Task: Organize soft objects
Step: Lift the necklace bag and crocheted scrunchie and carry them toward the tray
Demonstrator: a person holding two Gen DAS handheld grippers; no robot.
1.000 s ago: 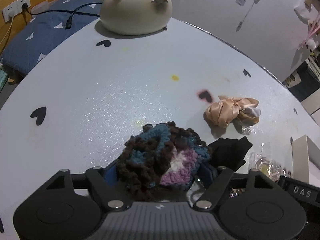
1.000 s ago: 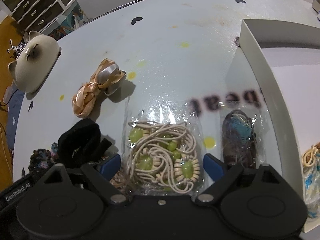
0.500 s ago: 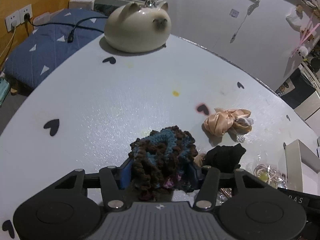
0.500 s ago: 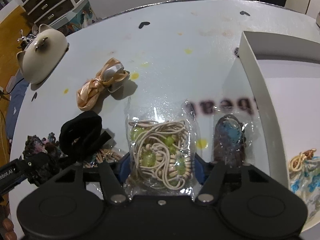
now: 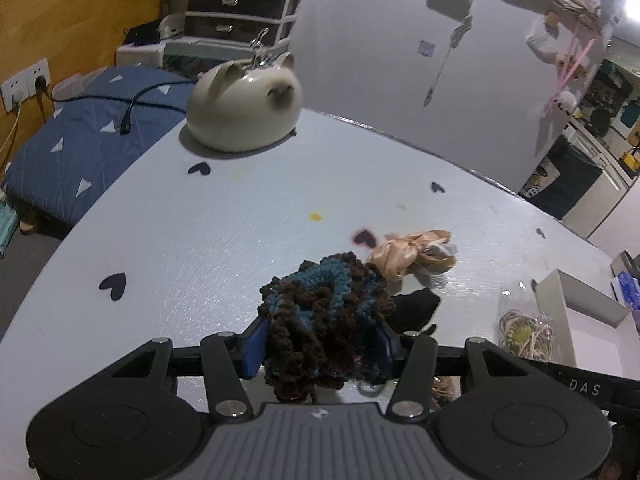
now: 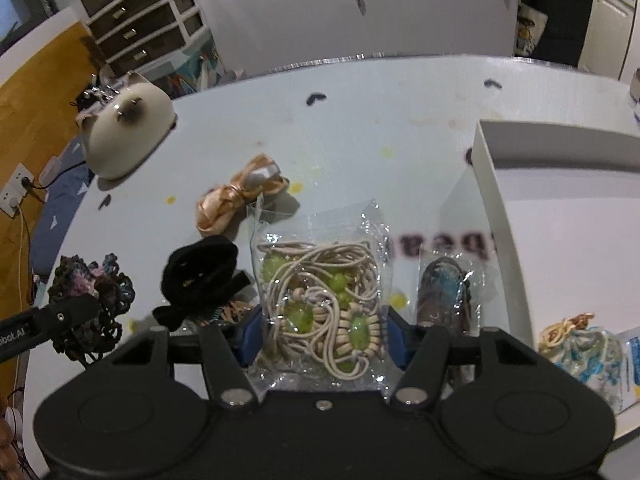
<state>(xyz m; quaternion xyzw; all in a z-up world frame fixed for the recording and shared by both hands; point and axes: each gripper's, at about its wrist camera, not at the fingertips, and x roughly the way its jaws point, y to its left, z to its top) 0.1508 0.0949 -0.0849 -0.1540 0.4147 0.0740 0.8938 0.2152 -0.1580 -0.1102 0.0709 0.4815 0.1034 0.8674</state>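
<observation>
- Left wrist view: our left gripper (image 5: pixel 318 354) has just closed its jaws on the crocheted scrunchie (image 5: pixel 320 320), and the blue pads press into the yarn on both sides. The scrunchie looks lifted clear of the table (image 5: pixel 200 248), on the side of the white box (image 5: pixel 580 308) towards the cat-shaped dish (image 5: pixel 244 110).
- Between scrunchie and box lie the satin scrunchie (image 5: pixel 412 252) and a black scrunchie (image 5: pixel 416 308), both loose on the table.
- Right wrist view: our right gripper (image 6: pixel 322 336) has likewise just closed its jaws, on the clear bag of beaded cords (image 6: pixel 320 288); the bag is pinched between the pads, just beside the box's (image 6: pixel 488 184) near wall.
- A second small bag (image 6: pixel 444 296) lies against that wall, and a patterned pouch (image 6: pixel 580 344) is already inside the box.
- We judge that we are in the carrying step, with both pieces picked up. Next we must bring each over the wall and let go inside, without dragging the loose bag or dropping the floppy yarn.
</observation>
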